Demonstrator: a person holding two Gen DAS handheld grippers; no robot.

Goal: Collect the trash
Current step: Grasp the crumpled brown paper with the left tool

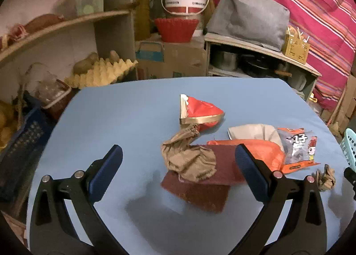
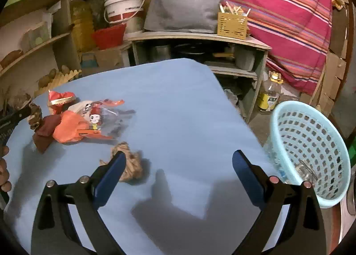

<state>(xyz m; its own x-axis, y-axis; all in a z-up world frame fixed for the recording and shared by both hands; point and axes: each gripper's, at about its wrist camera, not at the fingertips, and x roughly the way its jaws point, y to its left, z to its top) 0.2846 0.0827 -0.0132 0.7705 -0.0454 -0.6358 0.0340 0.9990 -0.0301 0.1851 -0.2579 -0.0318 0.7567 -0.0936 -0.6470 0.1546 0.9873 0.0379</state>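
Note:
Trash lies on the blue table (image 1: pixel 138 112). A crumpled brown paper (image 1: pixel 189 161) rests on a dark red scouring pad (image 1: pixel 200 190), straight ahead of my open left gripper (image 1: pixel 178 155). Behind them lie a red and gold wrapper (image 1: pixel 200 110), an orange bag (image 1: pixel 264 150) and a clear printed snack packet (image 1: pixel 298 148). A small brown paper wad (image 1: pixel 324 177) sits at the right. In the right wrist view that wad (image 2: pixel 131 163) lies just beyond the left finger of my open right gripper (image 2: pixel 178 161). A light blue basket (image 2: pixel 311 150) stands at the table's right edge.
Shelves with an egg tray (image 1: pixel 104 72) and crates (image 1: pixel 20 150) line the left side. A cardboard box, red bowl (image 1: pixel 175 29) and white bucket stand behind the table. A low shelf with pots (image 2: pixel 200 55) and an oil bottle (image 2: pixel 270 95) are at the right.

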